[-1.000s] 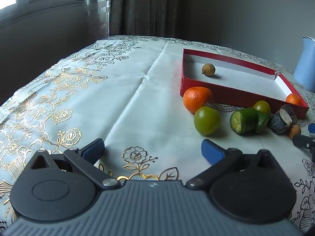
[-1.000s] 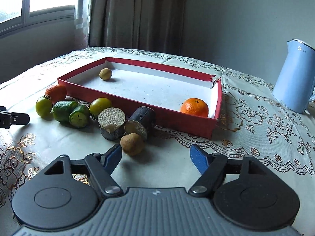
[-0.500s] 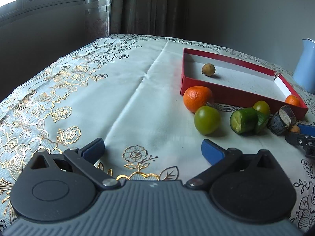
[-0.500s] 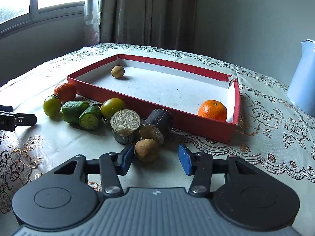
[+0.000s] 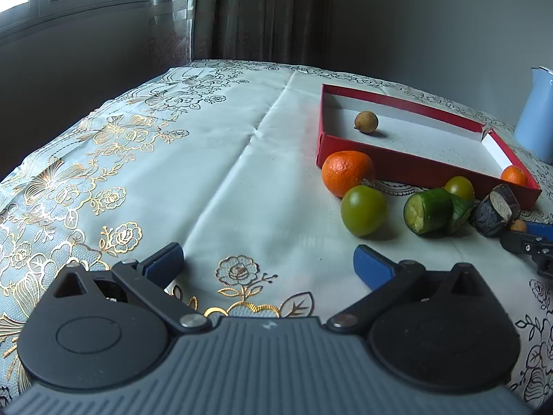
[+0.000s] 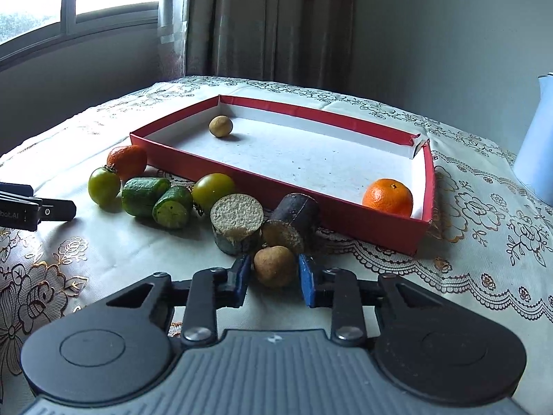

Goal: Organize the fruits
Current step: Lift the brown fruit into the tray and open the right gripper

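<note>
A red tray [image 6: 345, 216] holds a small brown fruit [image 6: 220, 126] and an orange [image 6: 387, 196]. In front of it lie an orange [image 6: 127, 161], two green tomatoes [image 6: 104, 186] [image 6: 213, 191], two cucumber pieces [image 6: 145, 195], two dark cut chunks [image 6: 237, 223] and a brown round fruit [image 6: 274, 265]. My right gripper [image 6: 273, 276] has its blue pads closing around this brown fruit, with a thin gap still showing on each side. My left gripper [image 5: 268, 264] is open and empty over the cloth, left of the green tomato [image 5: 363, 210].
A pale blue kettle [image 5: 535, 114] stands at the far right behind the tray [image 5: 414, 167]. The table wears a floral cloth [image 5: 155, 173] that drops off at its left edge. Curtains and a window are behind.
My right gripper moved forward to the brown fruit and its jaws narrowed around it. My left gripper stayed open and barely moved.
</note>
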`<state>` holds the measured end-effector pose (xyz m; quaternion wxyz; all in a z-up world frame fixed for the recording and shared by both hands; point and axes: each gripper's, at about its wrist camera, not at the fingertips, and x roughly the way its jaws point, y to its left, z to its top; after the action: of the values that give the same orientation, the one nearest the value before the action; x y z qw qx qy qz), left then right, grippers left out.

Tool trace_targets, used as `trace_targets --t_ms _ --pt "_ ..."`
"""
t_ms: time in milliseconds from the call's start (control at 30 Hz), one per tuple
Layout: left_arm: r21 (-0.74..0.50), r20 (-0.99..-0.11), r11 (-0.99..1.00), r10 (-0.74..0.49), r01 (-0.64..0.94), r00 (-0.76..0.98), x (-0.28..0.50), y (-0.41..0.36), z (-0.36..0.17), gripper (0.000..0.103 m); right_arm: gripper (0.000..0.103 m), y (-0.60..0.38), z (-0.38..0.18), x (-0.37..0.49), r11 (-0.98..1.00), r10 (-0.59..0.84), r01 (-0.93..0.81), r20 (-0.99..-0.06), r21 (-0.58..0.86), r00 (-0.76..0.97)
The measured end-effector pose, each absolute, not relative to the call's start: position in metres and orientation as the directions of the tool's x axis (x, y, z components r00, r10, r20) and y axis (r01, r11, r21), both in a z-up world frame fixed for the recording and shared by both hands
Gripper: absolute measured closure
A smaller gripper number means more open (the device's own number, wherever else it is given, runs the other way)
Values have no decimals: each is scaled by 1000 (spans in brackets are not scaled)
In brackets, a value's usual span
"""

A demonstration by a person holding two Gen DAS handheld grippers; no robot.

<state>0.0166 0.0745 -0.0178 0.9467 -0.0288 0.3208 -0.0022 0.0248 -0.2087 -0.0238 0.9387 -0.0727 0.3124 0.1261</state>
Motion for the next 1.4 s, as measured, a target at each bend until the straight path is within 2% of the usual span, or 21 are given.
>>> trace_targets --t_ms 367,700,1400 --pt "-56 -607 998 -22 -15 794 17 74 -18 0 78 -209 -17 13 961 192 -271 -569 -57 800" --pt "-55 -608 998 -22 -15 794 17 74 -18 0 78 -210 20 24 970 178 -236 -483 -63 857" --pt "-53 -608 999 -21 -14 793 17 74 -18 0 78 -215 1 126 993 99 -114 -556 8 825"
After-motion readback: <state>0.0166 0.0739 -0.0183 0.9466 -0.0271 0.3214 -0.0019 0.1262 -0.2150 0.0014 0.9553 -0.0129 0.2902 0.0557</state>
